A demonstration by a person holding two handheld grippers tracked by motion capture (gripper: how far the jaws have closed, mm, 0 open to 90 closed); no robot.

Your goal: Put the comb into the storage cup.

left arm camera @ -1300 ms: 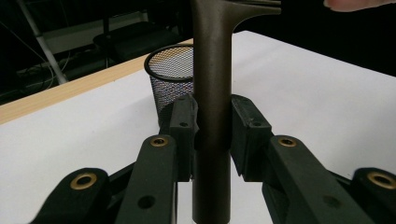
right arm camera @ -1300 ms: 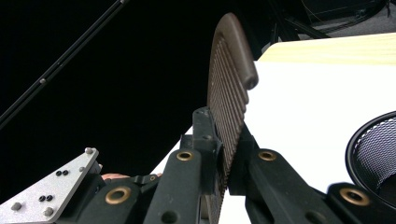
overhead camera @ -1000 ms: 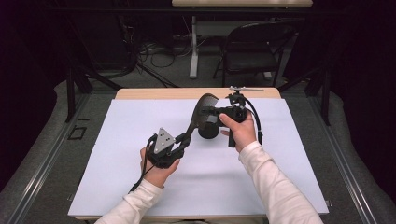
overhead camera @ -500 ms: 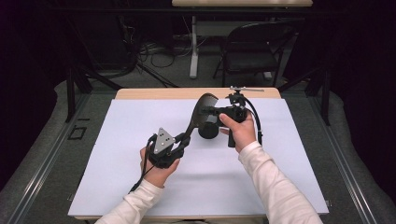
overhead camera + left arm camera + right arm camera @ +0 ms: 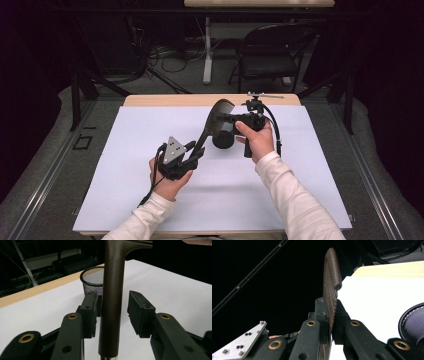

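Observation:
A dark brown long-handled utensil (image 5: pixel 204 135) with a flat perforated head (image 5: pixel 330 272) is held tilted above the white table. My right gripper (image 5: pixel 223 120) is shut on the head, pads clamped on both faces (image 5: pixel 332 315). My left gripper (image 5: pixel 196 152) sits lower down, around the handle (image 5: pixel 112 290). Its jaws have just been opening. The handle stands between them, close to one pad, with a clear gap to the other pad (image 5: pixel 137 310).
A black wire-mesh cup (image 5: pixel 223 140) stands on the white sheet (image 5: pixel 125 150) just under the right gripper, also seen as the mesh cup (image 5: pixel 93 280) beyond the left jaws. A wooden table edge (image 5: pixel 165 100) runs along the far side. A chair (image 5: pixel 270 55) stands behind.
Both hands and the utensil stay where they were. The left gripper's jaws look slightly wider apart around the handle.

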